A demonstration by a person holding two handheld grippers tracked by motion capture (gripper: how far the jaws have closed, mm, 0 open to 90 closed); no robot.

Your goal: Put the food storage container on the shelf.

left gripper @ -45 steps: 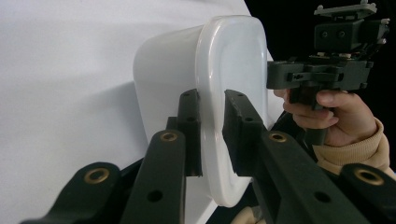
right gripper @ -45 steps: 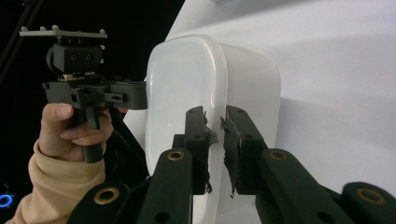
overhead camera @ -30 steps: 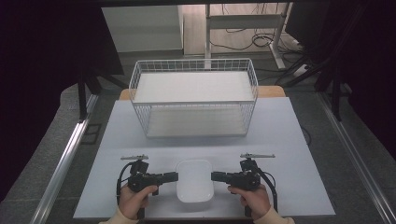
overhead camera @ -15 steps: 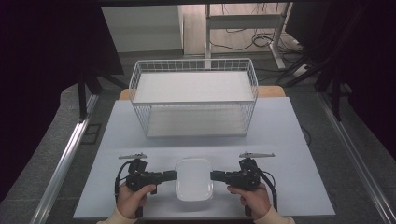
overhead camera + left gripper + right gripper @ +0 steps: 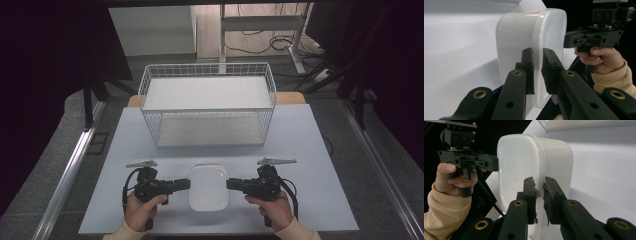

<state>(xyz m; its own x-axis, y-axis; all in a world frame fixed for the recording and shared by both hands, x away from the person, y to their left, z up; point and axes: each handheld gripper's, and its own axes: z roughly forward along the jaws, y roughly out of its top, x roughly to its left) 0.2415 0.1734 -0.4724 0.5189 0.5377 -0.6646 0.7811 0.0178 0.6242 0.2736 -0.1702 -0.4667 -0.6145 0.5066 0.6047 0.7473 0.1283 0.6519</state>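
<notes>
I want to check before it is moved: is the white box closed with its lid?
Closed. The lid sits flat on the white box, and each claw, left claw and right claw, pinches its rim.

Black grippers (image 5: pixel 182 184), beige sleeves (image 5: pixel 297 231)

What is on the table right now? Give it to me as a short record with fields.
held thing: white lidded plastic container
left gripper: shut on the container's left rim
right gripper: shut on its right rim
container position: near table edge, between both hands
behind it: white wire basket, apart from the container
surface: pale table
</notes>
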